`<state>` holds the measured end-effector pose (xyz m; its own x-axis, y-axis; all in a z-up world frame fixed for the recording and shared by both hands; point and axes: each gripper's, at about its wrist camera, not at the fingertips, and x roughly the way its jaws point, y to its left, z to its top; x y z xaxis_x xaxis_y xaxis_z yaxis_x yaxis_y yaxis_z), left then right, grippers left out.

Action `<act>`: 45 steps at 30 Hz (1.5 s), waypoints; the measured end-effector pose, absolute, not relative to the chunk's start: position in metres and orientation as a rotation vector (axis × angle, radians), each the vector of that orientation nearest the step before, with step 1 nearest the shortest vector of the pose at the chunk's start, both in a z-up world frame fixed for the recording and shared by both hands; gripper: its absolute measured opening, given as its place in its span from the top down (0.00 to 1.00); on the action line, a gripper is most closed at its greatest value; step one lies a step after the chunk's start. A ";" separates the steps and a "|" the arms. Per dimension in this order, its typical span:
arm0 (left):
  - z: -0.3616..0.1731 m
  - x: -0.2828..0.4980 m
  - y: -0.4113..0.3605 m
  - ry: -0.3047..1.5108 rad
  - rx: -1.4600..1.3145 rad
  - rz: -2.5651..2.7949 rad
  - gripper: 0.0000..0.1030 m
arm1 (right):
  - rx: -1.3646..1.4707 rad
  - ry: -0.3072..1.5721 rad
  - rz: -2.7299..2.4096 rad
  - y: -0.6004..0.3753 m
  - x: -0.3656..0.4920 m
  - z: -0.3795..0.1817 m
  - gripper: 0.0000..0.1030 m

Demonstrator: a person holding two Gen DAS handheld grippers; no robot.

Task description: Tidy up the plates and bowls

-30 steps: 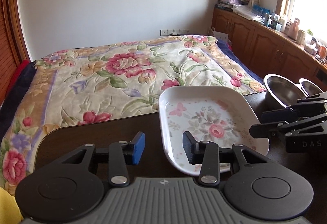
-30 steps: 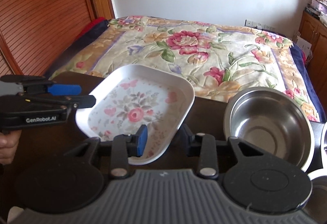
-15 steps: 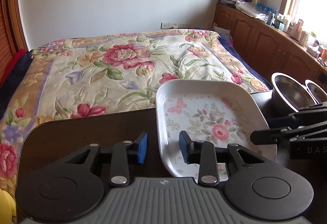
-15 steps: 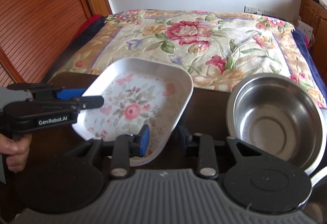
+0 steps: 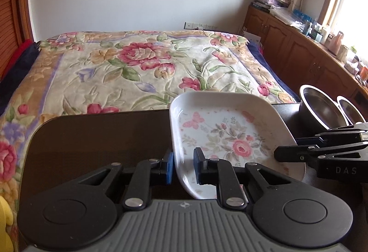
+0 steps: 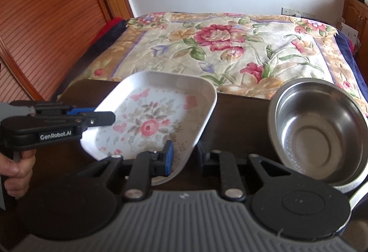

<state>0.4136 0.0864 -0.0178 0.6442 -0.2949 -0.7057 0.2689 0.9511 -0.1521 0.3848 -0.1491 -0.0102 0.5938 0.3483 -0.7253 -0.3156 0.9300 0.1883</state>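
Left wrist view shows the left gripper (image 5: 182,168) low at 6 o'clock, with its two blue-padded fingers on either side of the near-left rim of the floral plate (image 5: 227,137). The jaws are narrow, one pad outside the rim and one inside, but a gap shows on each side, so they do not yet press it. The plate is a white rounded rectangle with a pink rose and a butterfly printed inside. It lies on the dark table (image 5: 99,137), to the right of the centre. Its long axis runs from the near edge at 6 o'clock toward the bed (image 5: 142,68) at 12 o'clock, and the butterfly end points to the bed.

From the right wrist view, the right gripper (image 6: 185,157) stands over the near-right corner of the same plate (image 6: 147,118). Its blue pad is inside the rim and the black finger is outside, also narrow and with a gap. The left gripper (image 6: 101,115) reaches in from 9 o'clock, held by a hand (image 6: 16,169). A steel bowl (image 6: 319,130) sits at 3 o'clock, just beside the plate but apart. In the left view, this bowl (image 5: 319,107) has a second steel bowl (image 5: 350,110) close behind it.
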 end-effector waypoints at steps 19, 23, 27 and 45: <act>0.021 0.337 0.090 0.744 0.002 -0.282 0.81 | 0.079 0.765 0.486 -0.159 0.338 0.013 0.81; 0.032 0.320 0.086 0.718 0.015 -0.284 0.81 | 0.083 0.743 0.496 -0.166 0.328 0.019 0.81; 0.041 0.306 0.082 0.700 0.026 -0.286 0.82 | 0.080 0.726 0.500 -0.170 0.318 0.024 0.81; 0.051 0.257 0.074 0.671 0.035 -0.298 0.81 | 0.078 0.681 0.528 -0.190 0.282 0.030 0.81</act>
<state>0.2574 0.0737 0.0514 0.7425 -0.2608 -0.6170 0.2831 0.9570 -0.0638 0.2817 -0.1896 0.0297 0.6515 0.4896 -0.5795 -0.4399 0.8661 0.2372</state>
